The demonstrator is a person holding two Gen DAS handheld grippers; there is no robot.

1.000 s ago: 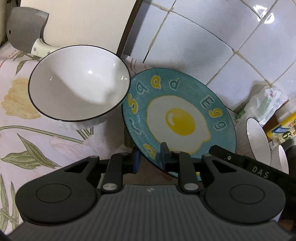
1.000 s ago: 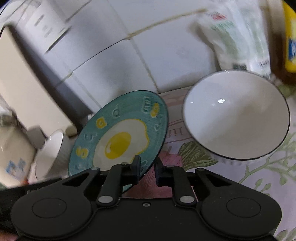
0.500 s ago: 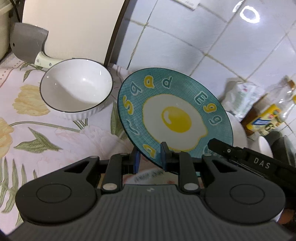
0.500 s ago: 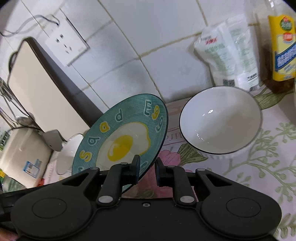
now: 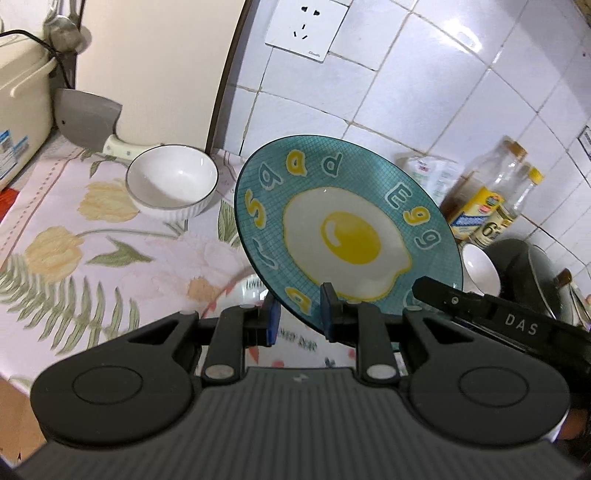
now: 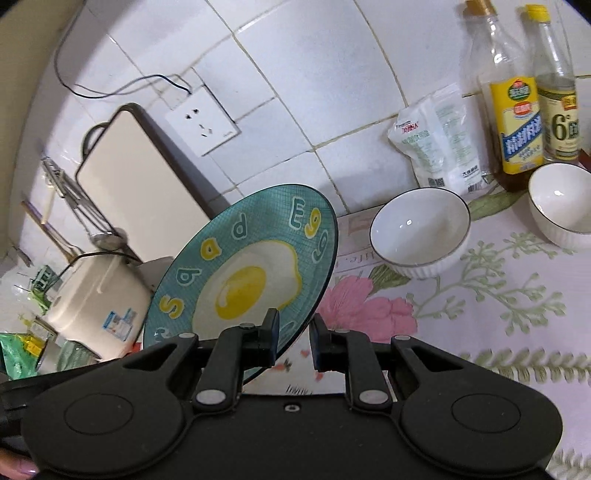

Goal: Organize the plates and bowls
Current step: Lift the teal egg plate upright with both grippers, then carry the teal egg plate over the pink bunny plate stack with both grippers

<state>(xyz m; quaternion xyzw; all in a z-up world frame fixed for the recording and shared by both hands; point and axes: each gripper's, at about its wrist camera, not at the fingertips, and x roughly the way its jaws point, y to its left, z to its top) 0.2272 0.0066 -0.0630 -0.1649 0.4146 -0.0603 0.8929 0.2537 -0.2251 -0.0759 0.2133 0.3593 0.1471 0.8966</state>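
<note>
Together, the left claw [image 5: 299, 314] and the right claw [image 6: 293, 339] grip one teal plate [image 5: 347, 236] by its lower rim, each clenched on an opposite edge, so the plate hangs tilted above the bench [image 5: 74, 258] with its fried-egg picture facing the cameras. In the left wrist view the right claw's black body shows just to the right of the plate's rim.

Beyond the left claw, ahead and to its left, a white bowl [image 5: 171, 186] with a dark rim stands upright on the flowered cloth, well apart from the plate. Behind that bowl a cleaver [image 5: 88, 123] leans by a pale cutting board [image 5: 155, 74] propped against the tiled wall, below a wall socket [image 5: 306, 27].

Ahead and to the right of the right claw, a second white bowl [image 6: 419, 230] stands on the cloth, and a third [image 6: 561, 203] sits farther right. Behind them a white packet [image 6: 439, 147] and two bottles [image 6: 517, 110] stand against the tiles. Left of the right claw, past the plate, a cream appliance [image 6: 96, 291] sits on the bench.
</note>
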